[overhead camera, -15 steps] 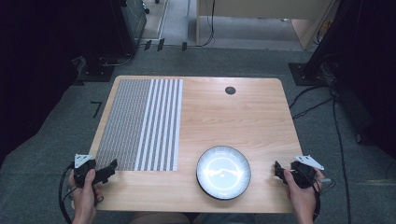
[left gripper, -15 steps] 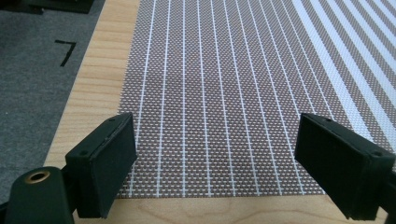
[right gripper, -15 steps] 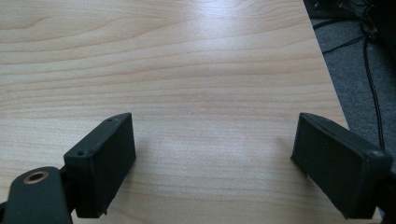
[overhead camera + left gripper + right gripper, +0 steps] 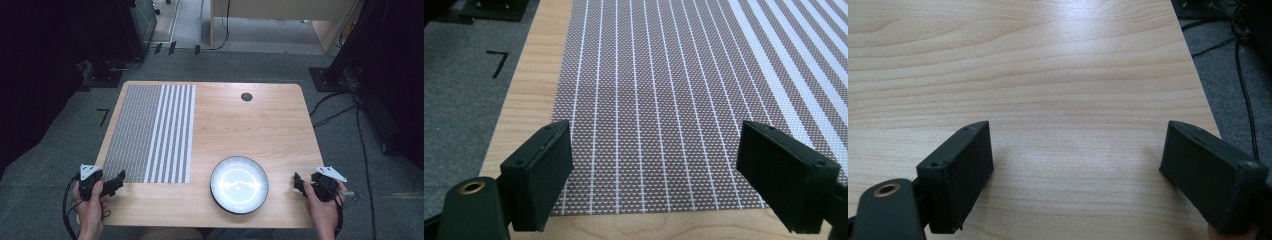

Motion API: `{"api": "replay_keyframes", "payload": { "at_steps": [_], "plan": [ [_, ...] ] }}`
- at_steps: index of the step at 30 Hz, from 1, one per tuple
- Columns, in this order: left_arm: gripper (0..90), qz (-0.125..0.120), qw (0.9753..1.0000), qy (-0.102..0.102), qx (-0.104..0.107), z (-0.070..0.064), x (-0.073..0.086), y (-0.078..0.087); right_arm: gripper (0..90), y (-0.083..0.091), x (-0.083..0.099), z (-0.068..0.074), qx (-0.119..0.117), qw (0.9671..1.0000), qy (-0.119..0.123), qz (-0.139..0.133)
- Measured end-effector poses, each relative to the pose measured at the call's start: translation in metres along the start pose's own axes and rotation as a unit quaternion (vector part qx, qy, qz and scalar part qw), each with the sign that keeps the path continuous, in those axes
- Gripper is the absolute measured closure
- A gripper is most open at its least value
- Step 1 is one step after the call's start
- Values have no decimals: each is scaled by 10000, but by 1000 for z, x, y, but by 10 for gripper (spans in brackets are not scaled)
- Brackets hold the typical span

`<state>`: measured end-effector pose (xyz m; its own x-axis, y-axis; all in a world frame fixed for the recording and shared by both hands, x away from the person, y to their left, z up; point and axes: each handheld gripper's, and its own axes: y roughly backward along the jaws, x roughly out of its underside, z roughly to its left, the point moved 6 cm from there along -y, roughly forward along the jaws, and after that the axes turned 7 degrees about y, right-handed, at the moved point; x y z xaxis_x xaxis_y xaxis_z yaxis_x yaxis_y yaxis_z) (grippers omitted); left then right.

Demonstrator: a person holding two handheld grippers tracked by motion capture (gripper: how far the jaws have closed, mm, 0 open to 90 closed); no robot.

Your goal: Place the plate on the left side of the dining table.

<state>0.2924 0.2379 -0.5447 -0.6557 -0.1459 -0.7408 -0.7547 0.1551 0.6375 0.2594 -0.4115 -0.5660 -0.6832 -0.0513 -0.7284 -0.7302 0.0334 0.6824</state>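
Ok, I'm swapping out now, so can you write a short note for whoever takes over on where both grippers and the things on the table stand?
Left gripper: open, holds nothing, at the near left corner of the placemat, fingers above its near edge.
Right gripper: open, holds nothing, over bare table near the right edge, right of the plate.
Things: placemat lies flat on the left half of the table; plate sits on bare wood near the front edge, apart from the placemat.
Done: nothing gripped yet.
Left: probably the plate goes onto the placemat, though that is a guess.
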Motion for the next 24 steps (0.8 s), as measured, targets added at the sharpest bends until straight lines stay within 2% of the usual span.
{"api": "replay_keyframes", "payload": {
  "at_steps": [4,7,10,13,14,15,16,19,24],
  "plan": [
    [148,39,10000,-18,-33,-2,0,0,143,0,0,0,43,10000,-60,-8],
    [148,26,10000,9,31,-8,-1,0,145,2,-1,-3,-9,9995,-298,-89],
    [148,11,10000,0,69,-13,-1,1,146,6,-3,-4,13,9991,-387,-173],
    [147,11,9998,-90,167,-29,-2,1,146,10,-4,-4,-14,9990,-382,-215],
    [147,11,9998,-90,167,-29,-2,1,146,10,-4,-4,-14,9990,-382,-215],
    [147,8,9996,-143,244,-38,-2,1,146,12,-5,-3,-46,9988,-414,-240],
    [147,8,9996,-143,244,-38,-2,1,146,13,-6,-2,-64,9987,-441,-251],
    [138,6,9992,-232,340,-51,-1,1,146,16,-8,1,-119,9984,-467,-305],
    [138,53,9987,-204,473,-64,0,-4,146,19,-12,7,-230,9979,-487,-370]
  ]
}}
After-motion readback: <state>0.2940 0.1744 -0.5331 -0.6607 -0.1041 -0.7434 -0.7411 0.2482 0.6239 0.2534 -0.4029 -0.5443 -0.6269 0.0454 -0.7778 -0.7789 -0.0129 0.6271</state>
